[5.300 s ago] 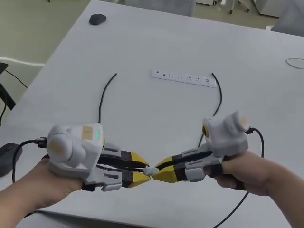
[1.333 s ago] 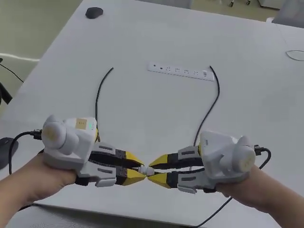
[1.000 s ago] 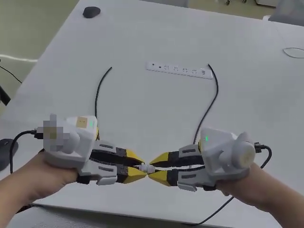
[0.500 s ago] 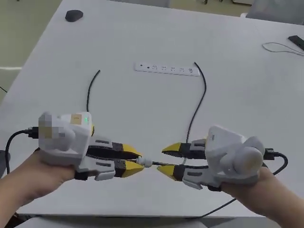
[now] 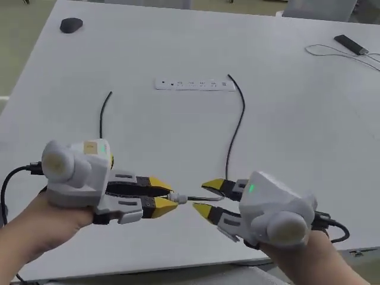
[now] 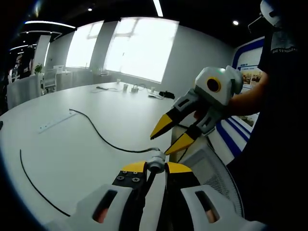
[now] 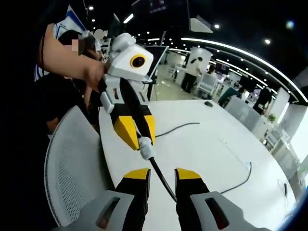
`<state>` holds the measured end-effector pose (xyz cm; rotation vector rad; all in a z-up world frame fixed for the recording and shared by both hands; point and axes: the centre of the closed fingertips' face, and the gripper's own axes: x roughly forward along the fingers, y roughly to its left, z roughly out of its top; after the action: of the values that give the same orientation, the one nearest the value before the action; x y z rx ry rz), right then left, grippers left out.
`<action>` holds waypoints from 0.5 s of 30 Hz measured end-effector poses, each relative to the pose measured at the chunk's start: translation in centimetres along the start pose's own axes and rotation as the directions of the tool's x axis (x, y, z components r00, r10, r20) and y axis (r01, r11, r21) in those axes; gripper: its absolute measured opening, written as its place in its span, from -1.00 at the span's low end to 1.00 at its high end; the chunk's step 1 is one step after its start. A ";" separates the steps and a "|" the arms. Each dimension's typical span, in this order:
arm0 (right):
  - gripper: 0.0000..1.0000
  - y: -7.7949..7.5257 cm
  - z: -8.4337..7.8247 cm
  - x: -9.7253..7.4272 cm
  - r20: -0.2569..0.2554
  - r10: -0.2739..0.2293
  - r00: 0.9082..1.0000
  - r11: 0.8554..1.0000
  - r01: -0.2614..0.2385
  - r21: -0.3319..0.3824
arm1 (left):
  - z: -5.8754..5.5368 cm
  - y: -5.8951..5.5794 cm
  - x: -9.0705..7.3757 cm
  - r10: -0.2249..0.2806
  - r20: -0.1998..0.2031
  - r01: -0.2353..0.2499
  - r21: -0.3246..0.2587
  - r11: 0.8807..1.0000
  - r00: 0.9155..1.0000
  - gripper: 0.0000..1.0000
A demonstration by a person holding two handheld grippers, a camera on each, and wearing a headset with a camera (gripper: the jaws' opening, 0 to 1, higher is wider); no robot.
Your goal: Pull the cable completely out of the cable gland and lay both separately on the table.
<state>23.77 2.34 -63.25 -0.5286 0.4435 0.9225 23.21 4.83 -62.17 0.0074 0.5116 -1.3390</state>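
Just above smooth white table (image 5: pixel 297 136), saw left gripper (image 5: pixel 171 199) pinched tight on small round white cable gland (image 5: pixel 180 199); spotted thin black cable (image 7: pixel 160 175) running out between parted, empty yellow jaws of right gripper (image 5: pixel 206 197).

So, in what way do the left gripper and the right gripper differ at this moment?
The left gripper is shut on the white cable gland; the right gripper is open, its fingers spread. The left gripper carries the gland at its tips; the right gripper holds nothing, the black cable only passing between its fingers. Both have yellow-tipped fingers and face each other above the table.
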 end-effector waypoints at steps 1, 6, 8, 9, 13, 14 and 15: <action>-0.68 0.1 -0.1 0.1 -0.004 -0.004 1.000 1.000 0.004 -0.004 | -0.1 0.0 0.0 0.001 -0.002 -0.001 -0.002 1.000 1.000 -0.71; -0.74 0.5 -0.1 0.8 -0.017 -0.021 1.000 1.000 0.021 -0.018 | 0.0 0.3 0.0 -0.001 0.000 0.001 0.004 1.000 1.000 -0.70; -0.77 0.5 0.1 1.0 -0.020 -0.031 0.999 0.999 0.030 -0.035 | 0.0 0.4 -0.1 -0.003 -0.001 0.003 0.004 1.000 1.000 -0.70; -0.78 0.6 0.3 1.1 -0.023 -0.034 0.999 0.998 0.032 -0.045 | 0.0 0.4 -0.1 -0.003 0.000 0.003 0.006 1.000 1.000 -0.70; -0.80 0.9 0.7 1.5 -0.028 -0.033 0.999 0.996 0.031 -0.088 | -0.2 0.5 -0.1 -0.005 -0.002 0.005 0.005 1.000 1.000 -0.70; -0.81 1.0 0.8 1.6 -0.027 -0.029 0.999 0.995 0.027 -0.093 | -0.3 0.5 -0.1 -0.007 -0.002 0.007 -0.001 1.000 1.000 -0.70; -0.81 1.1 0.9 1.7 -0.029 -0.026 0.999 0.996 0.023 -0.091 | -0.4 0.5 0.0 -0.008 -0.003 0.008 -0.009 1.000 1.000 -0.70</action>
<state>23.87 4.44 -63.74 -0.6301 0.4229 0.9148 23.52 5.10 -62.61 -0.0005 0.5206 -1.3442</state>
